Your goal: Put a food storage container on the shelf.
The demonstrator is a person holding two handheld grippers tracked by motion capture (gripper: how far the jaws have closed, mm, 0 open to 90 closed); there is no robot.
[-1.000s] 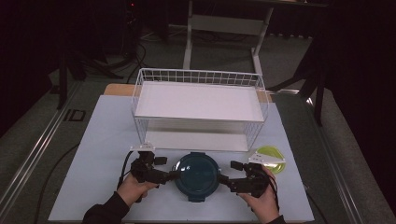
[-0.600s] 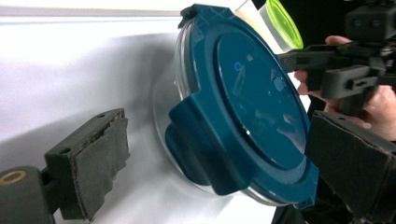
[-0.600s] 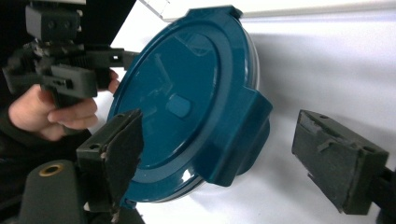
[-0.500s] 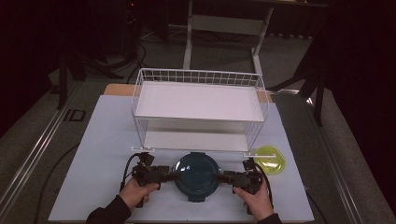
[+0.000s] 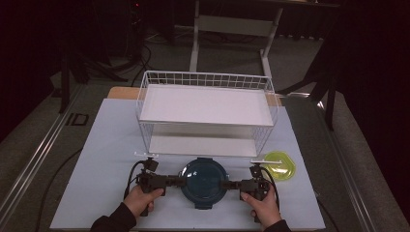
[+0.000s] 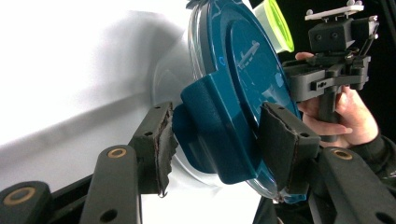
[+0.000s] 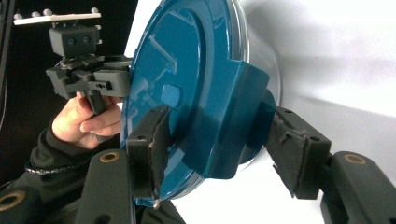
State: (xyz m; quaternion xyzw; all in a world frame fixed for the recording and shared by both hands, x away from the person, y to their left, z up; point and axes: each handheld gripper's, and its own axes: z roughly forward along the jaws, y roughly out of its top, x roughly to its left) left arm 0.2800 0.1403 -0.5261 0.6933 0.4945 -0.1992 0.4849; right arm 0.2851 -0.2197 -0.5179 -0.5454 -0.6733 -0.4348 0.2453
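We find the left hand-held gripper [image 5: 180, 181] and right hand-held gripper [image 5: 225, 184], jaws just closing, each clamping a latch flap of the blue container lid [image 5: 204, 179].

The blue lid [image 6: 233, 88] hides most of the clear container under it; the yellow-green lid [image 6: 275, 23] behind it is cut off by the picture's top edge.

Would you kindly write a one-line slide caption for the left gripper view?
Left gripper closing around a side clip of the blue lidded container, with the right gripper at its far side.
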